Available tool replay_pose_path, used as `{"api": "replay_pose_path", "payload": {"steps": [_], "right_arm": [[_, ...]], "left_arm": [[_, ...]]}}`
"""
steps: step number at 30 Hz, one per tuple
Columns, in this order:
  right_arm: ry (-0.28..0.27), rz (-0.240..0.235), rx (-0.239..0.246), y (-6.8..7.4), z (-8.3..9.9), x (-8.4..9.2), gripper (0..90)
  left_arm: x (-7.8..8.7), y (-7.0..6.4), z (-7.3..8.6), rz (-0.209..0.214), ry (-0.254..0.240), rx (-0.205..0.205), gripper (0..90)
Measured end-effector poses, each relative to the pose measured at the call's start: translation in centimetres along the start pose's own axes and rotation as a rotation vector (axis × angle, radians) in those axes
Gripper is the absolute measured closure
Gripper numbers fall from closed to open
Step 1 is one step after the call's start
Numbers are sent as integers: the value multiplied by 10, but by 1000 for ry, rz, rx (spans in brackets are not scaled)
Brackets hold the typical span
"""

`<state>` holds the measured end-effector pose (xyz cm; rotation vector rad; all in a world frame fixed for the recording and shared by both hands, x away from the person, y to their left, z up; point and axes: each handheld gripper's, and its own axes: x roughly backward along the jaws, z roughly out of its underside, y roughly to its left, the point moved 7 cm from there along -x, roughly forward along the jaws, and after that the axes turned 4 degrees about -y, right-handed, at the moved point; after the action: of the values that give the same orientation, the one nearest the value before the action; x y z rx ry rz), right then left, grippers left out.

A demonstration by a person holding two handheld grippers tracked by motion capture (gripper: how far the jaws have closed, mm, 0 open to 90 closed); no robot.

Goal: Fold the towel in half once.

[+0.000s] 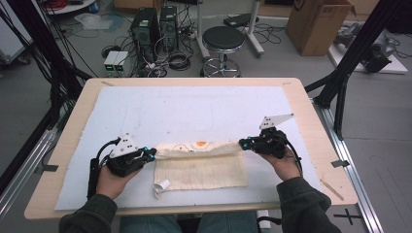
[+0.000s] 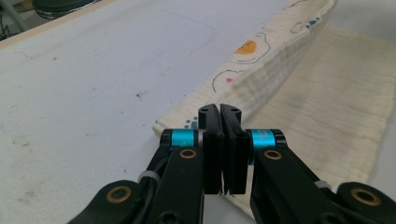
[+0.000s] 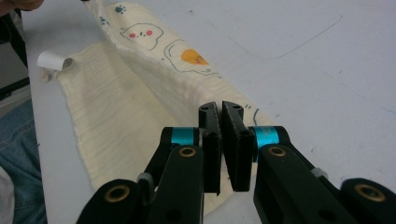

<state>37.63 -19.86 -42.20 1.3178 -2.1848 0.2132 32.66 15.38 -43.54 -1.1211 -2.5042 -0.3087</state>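
Observation:
A cream cloth (image 1: 201, 171) with printed egg and cartoon figures lies on the white mat, its far edge lifted and folded toward me. My left gripper (image 1: 151, 153) is shut on the cloth's far left corner (image 2: 187, 122). My right gripper (image 1: 243, 143) is shut on the far right corner (image 3: 252, 116). The raised edge (image 1: 199, 146) stretches taut between the two grippers, just above the flat lower layer (image 2: 327, 102). A small white label (image 1: 162, 185) curls at the cloth's near left corner, also seen as the label (image 3: 52, 59) in the right gripper view.
A white mat (image 1: 184, 109) covers most of the wooden table (image 1: 77, 104). Beyond the table stand a black stool (image 1: 222, 41), computer towers (image 1: 145, 26), cables and a cardboard box (image 1: 318, 24). A black frame leg (image 1: 345, 73) rises at the right.

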Motion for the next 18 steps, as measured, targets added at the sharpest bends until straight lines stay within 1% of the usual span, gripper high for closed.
{"api": "replay_pose_path", "payload": {"steps": [2, 3, 6, 8, 14, 18], "right_arm": [[3, -3, 4, 3, 2, 1, 862], [3, -3, 14, 4, 4, 1, 862], [2, -7, 9, 8, 7, 3, 862], [3, -8, 17, 9, 8, 4, 861], [12, -5, 15, 13, 14, 5, 861], [20, -9, 21, 15, 18, 4, 861]], "left_arm": [[3, -3, 3, 7, 0, -3, 872], [4, -4, 4, 8, 0, -1, 872], [6, -7, 7, 14, -1, -3, 872], [8, -8, 9, 15, -3, -1, 872], [11, -14, 11, 36, -4, -18, 871], [12, -18, 16, 44, 10, -24, 872]]}}
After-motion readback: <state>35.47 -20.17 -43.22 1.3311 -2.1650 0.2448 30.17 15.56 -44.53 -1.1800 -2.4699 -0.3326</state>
